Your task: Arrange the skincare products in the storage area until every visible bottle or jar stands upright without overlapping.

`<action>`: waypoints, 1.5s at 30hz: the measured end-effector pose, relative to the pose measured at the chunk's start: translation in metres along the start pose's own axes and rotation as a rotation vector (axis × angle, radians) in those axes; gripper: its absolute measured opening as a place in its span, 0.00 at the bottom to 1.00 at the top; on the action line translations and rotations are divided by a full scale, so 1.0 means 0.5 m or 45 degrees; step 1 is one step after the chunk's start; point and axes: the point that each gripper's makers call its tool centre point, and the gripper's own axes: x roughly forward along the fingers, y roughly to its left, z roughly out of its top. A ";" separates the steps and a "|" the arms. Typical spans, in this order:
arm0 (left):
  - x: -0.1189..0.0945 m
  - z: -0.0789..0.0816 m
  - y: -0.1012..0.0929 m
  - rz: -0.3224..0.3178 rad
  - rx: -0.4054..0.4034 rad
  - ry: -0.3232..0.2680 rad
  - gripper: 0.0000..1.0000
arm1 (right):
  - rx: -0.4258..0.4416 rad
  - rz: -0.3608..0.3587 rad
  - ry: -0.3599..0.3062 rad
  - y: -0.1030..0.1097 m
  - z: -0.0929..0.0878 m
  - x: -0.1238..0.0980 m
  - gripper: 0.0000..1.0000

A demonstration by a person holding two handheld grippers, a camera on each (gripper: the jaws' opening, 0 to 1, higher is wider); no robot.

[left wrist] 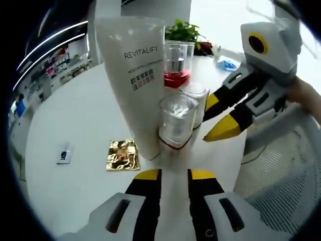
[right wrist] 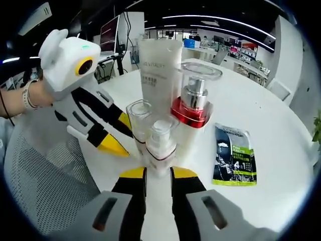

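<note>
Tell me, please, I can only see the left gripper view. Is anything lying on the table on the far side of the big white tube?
Observer: Yes. In the right gripper view a dark and green sachet lies flat on the table, apart from the bottles.
Operator: Who is holding my left gripper?
Observer: A person. Behind the left gripper a wrist with a pale band comes in from the edge of the right gripper view.
</note>
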 end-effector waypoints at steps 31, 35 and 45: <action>-0.138 -0.015 0.036 0.091 0.053 0.006 0.51 | 0.017 -0.035 -0.071 0.027 0.070 -0.076 0.54; -0.158 -0.011 0.044 0.114 0.043 -0.001 0.56 | 0.008 -0.043 -0.073 0.025 0.078 -0.085 0.59; -0.211 0.004 0.050 0.143 0.061 -0.013 0.67 | -0.002 -0.073 -0.093 0.021 0.096 -0.104 0.73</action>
